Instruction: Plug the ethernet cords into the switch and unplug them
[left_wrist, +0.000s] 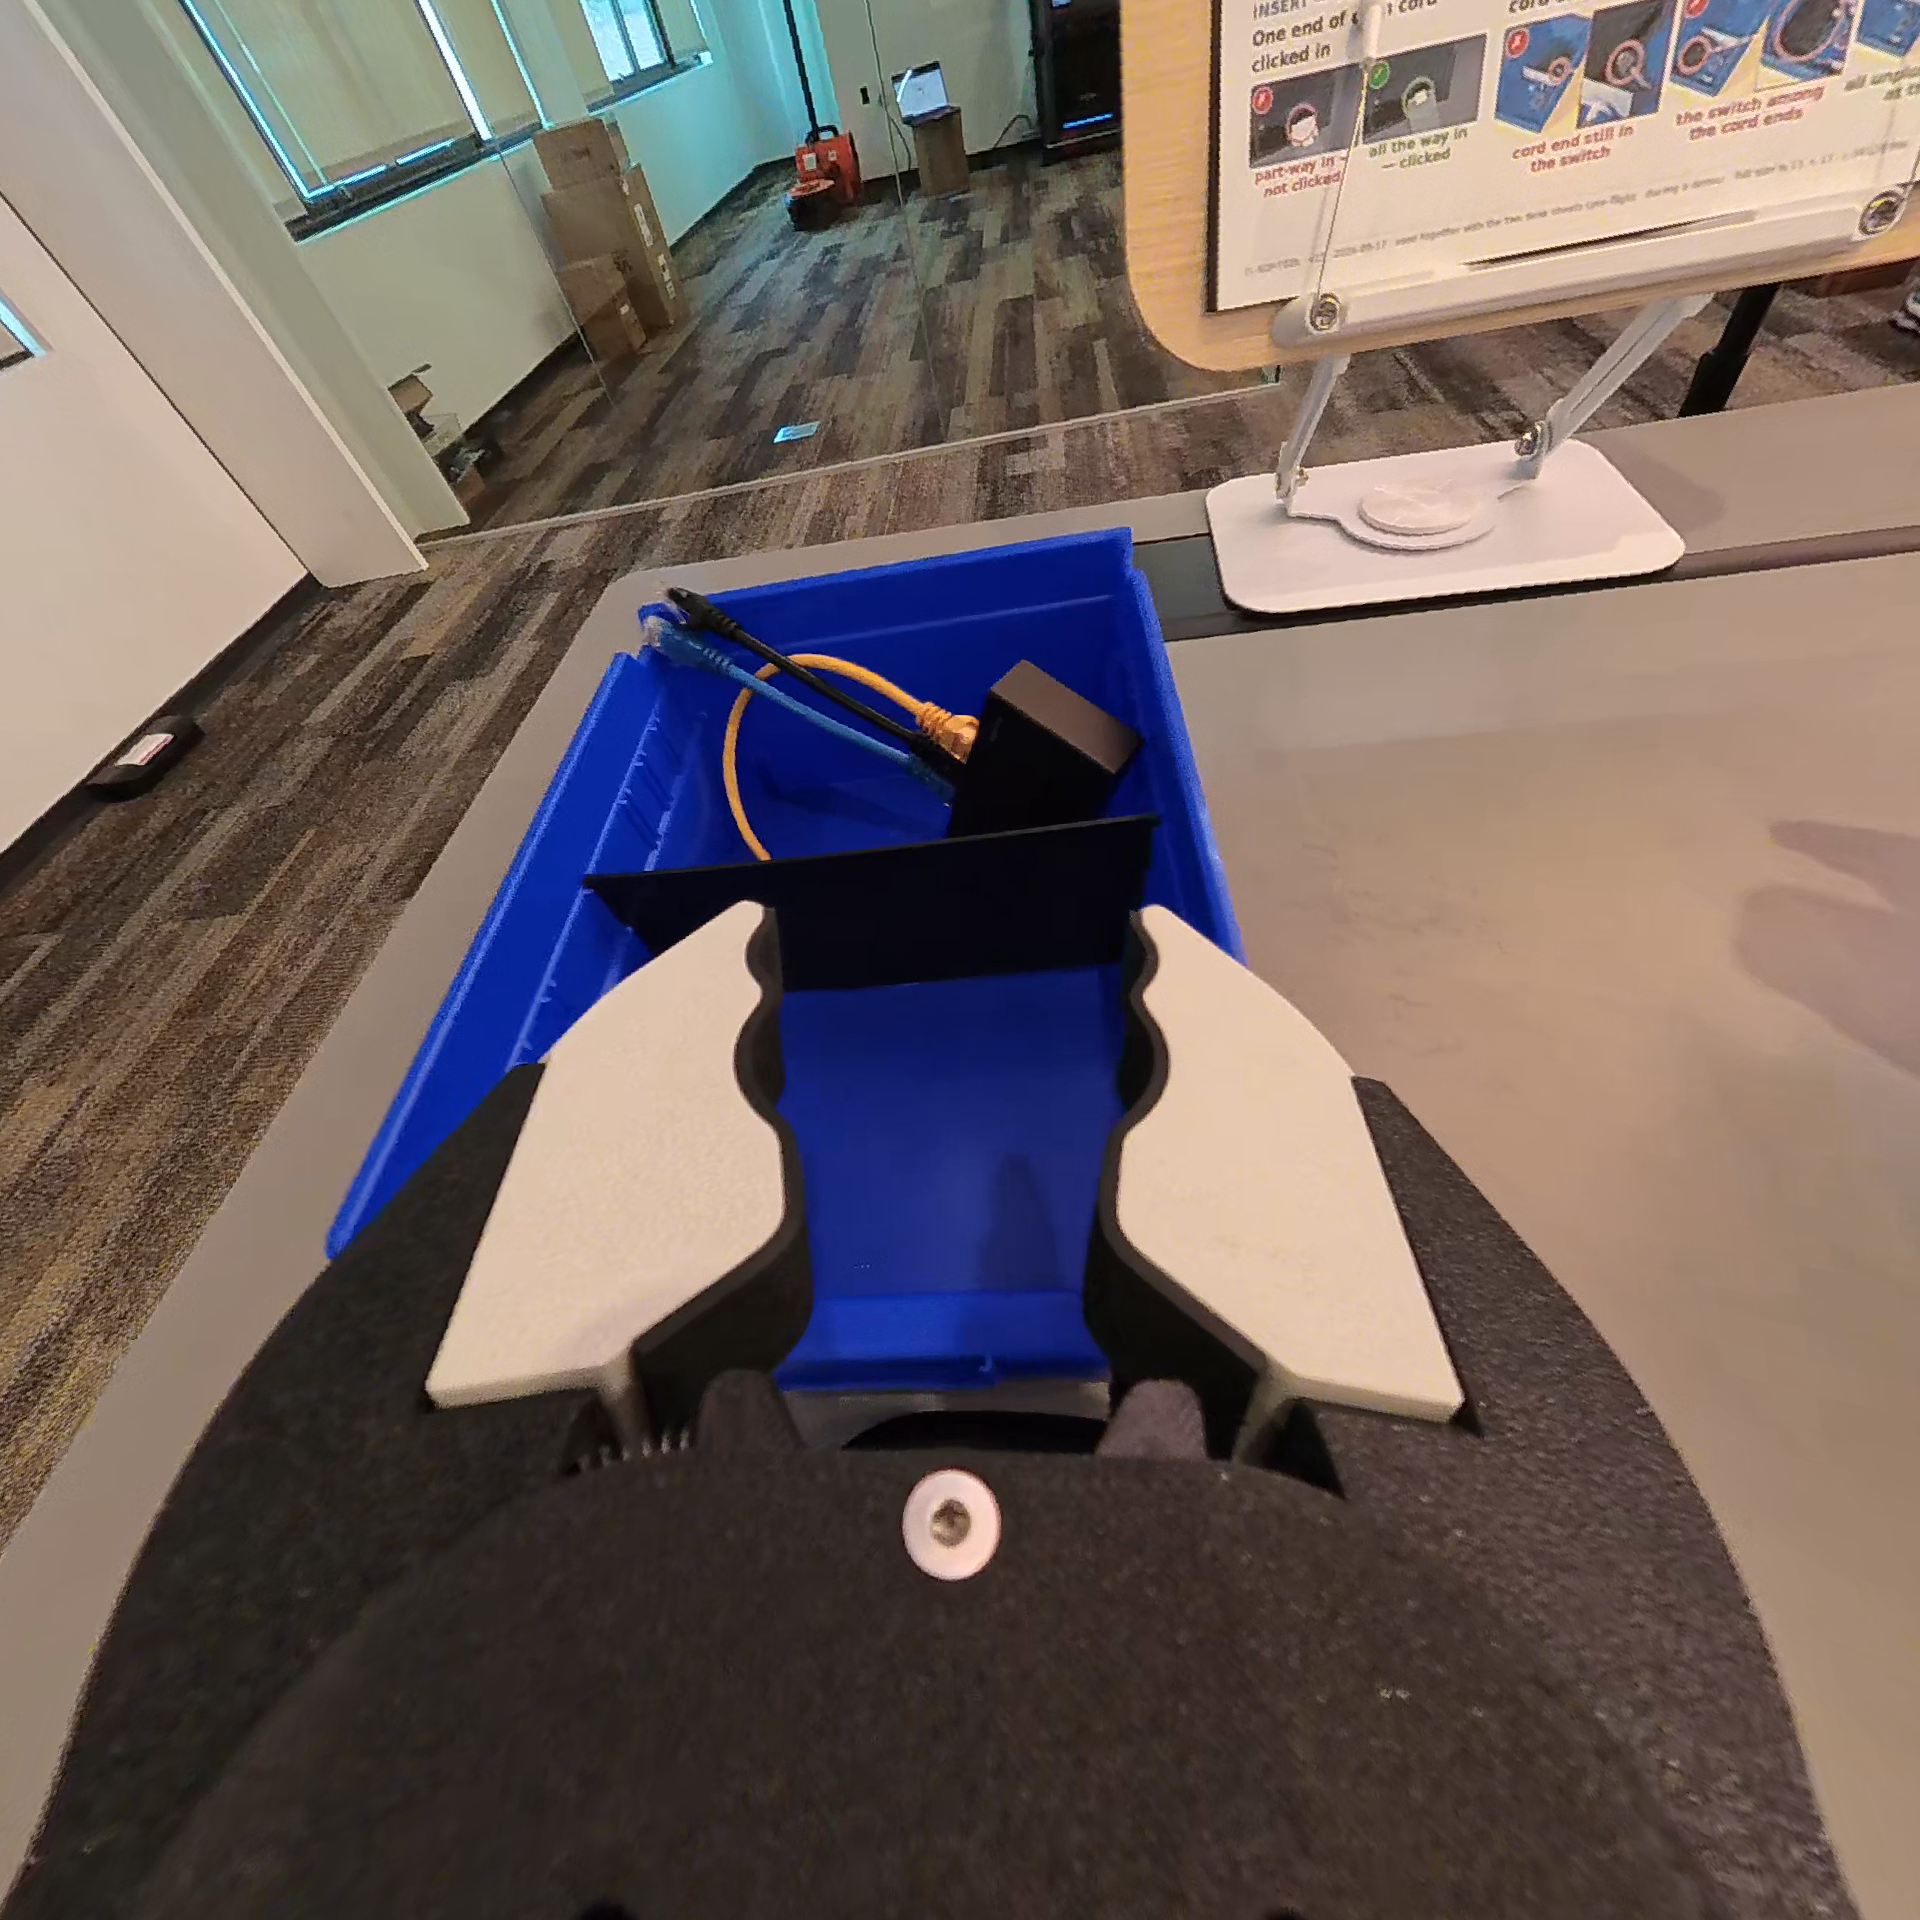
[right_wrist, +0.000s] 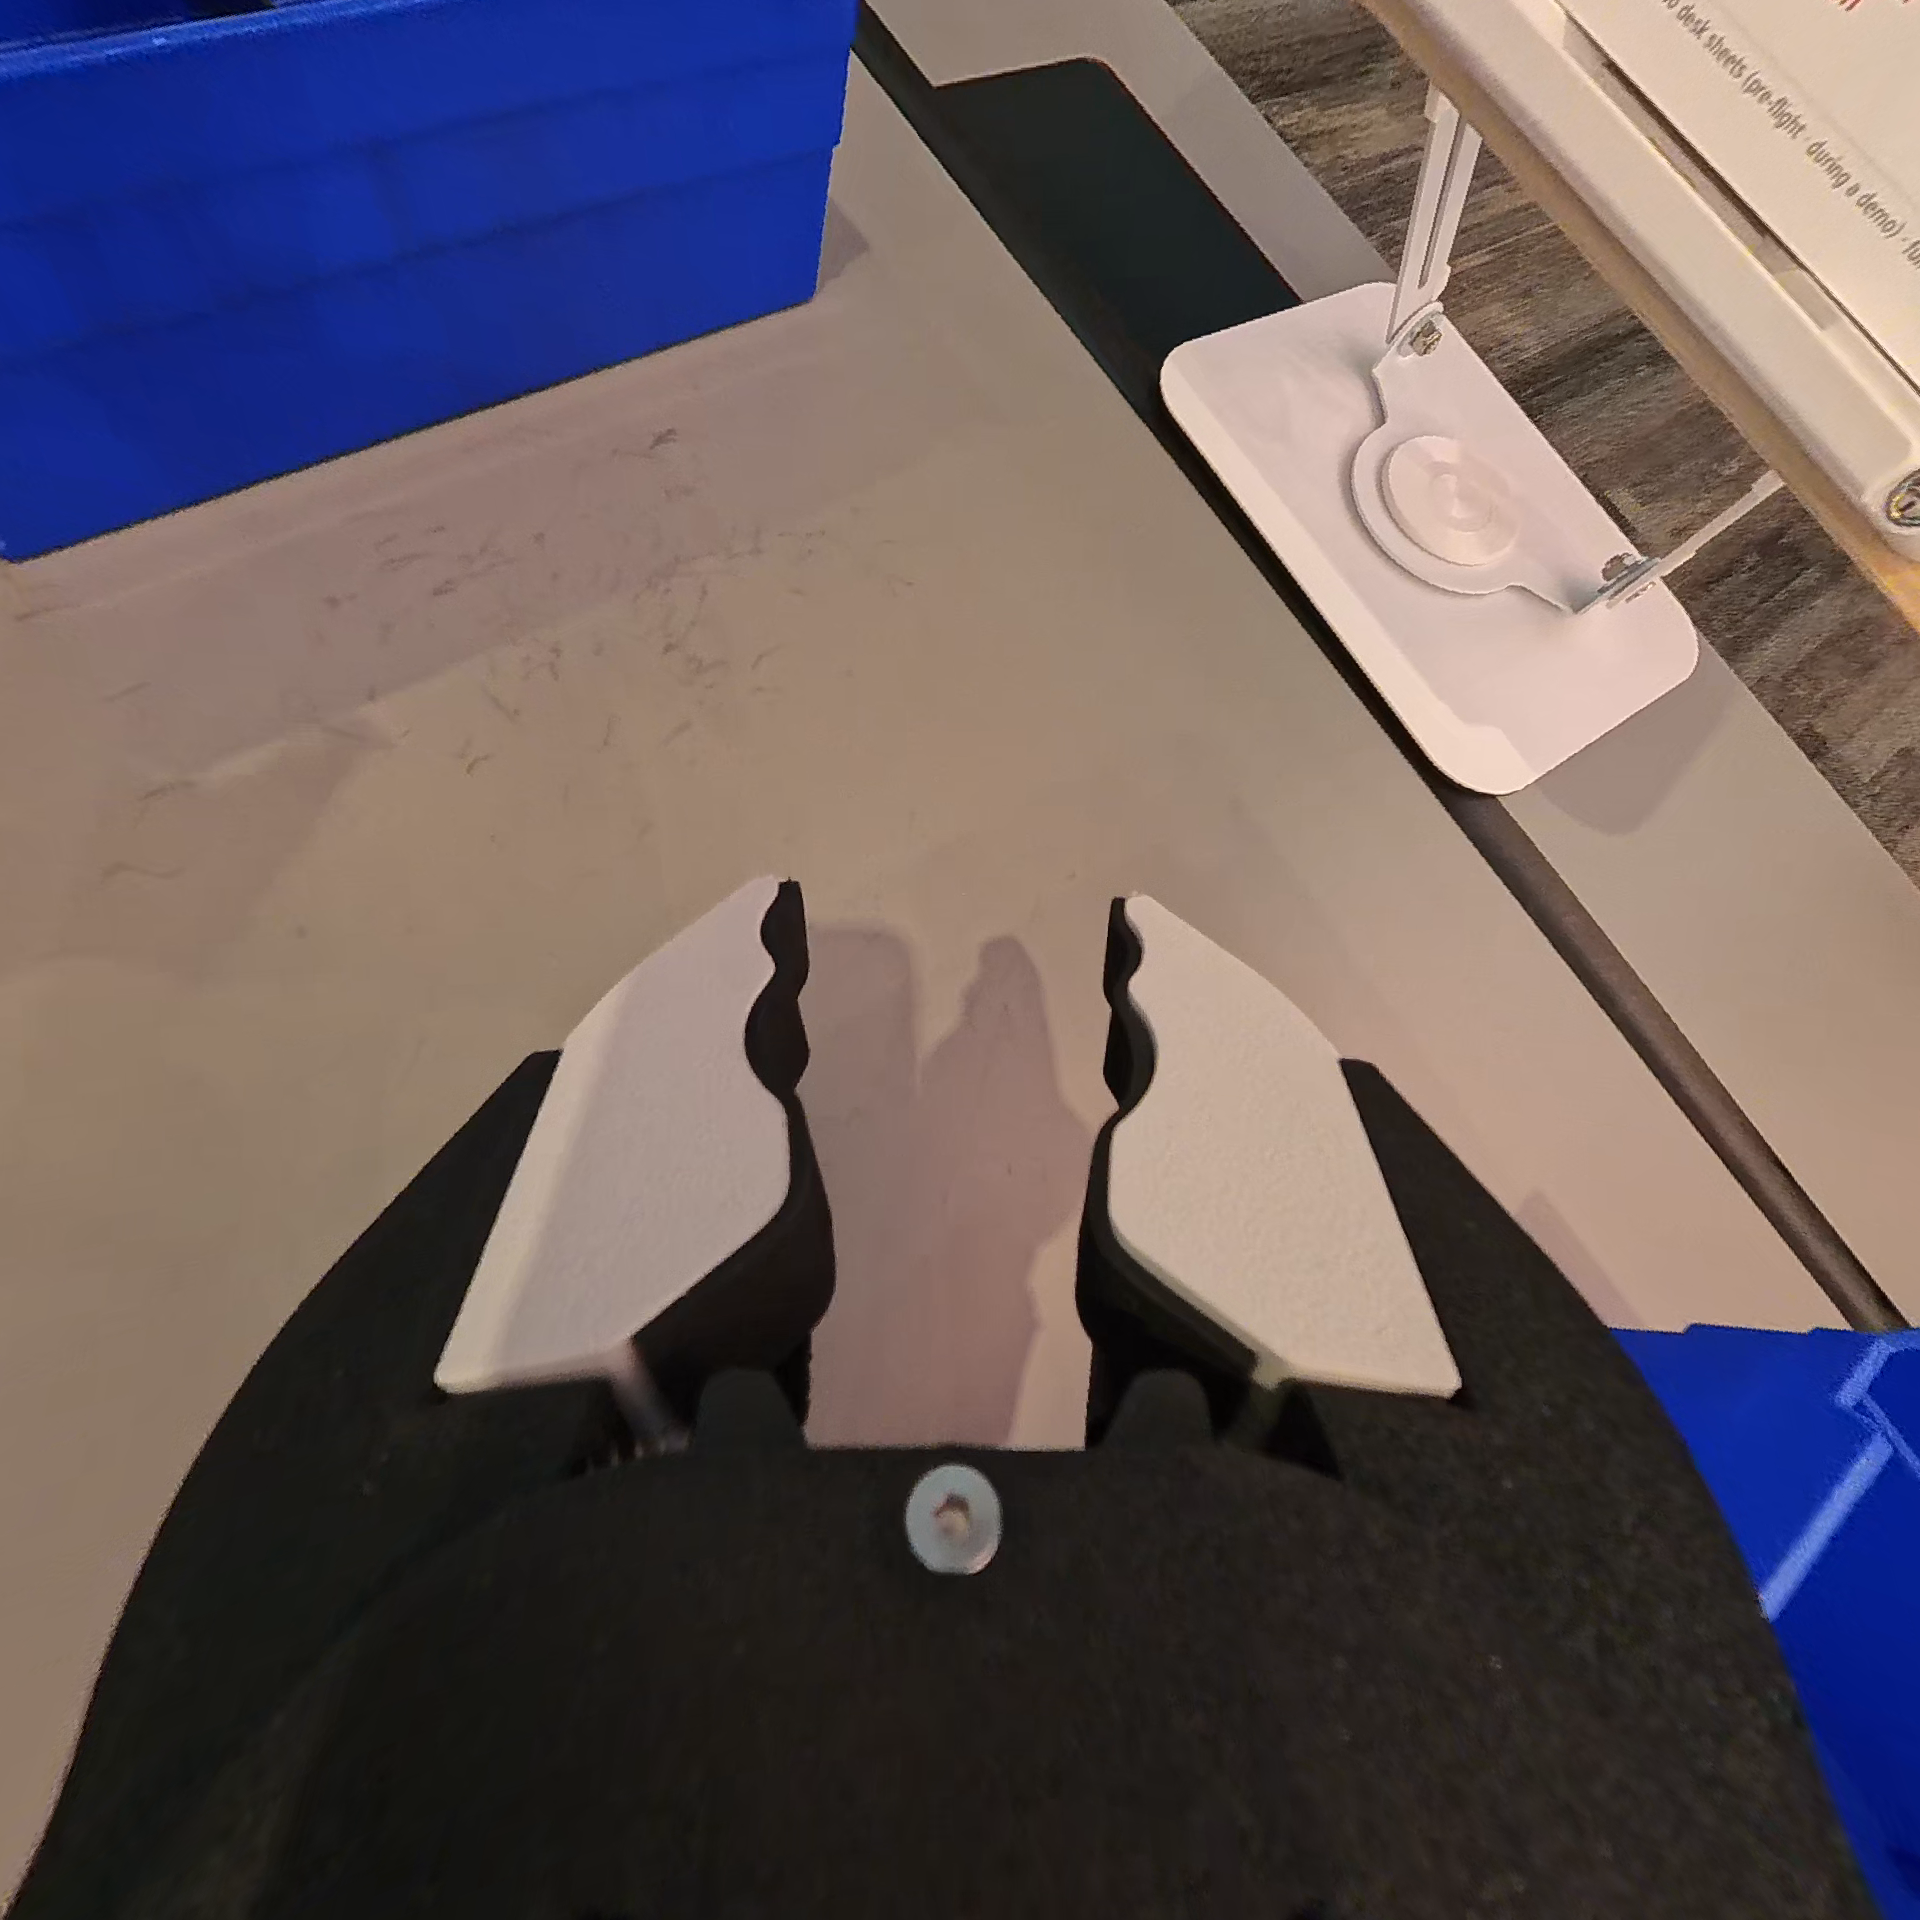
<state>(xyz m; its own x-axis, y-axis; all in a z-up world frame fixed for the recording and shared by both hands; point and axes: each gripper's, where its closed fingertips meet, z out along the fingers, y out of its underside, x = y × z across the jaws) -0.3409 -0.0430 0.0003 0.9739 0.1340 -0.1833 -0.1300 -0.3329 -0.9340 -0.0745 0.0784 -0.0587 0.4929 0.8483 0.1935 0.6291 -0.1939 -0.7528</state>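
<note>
switch (left_wrist: 1049, 753): black, tilted in far compartment of blue bin (left_wrist: 499, 997), behind black divider (left_wrist: 883, 894) | orange (left_wrist: 790, 691), blue (left_wrist: 790, 707), black (left_wrist: 800, 665) cords beside it, near ends at the switch | near compartment bare | left gripper (left_wrist: 945, 925) fingers apart above bin | right gripper (right_wrist: 956, 904) fingers apart over bench (right_wrist: 520, 727)

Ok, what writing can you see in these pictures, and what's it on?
Instruction sheet on the white stand: printed headings and captions, legible, but I don't repeat writing.
Black box on the floor: a label, too small to read.
Cardboard boxes: markings too blurred.
Blue bin, switch: none visible.
</note>
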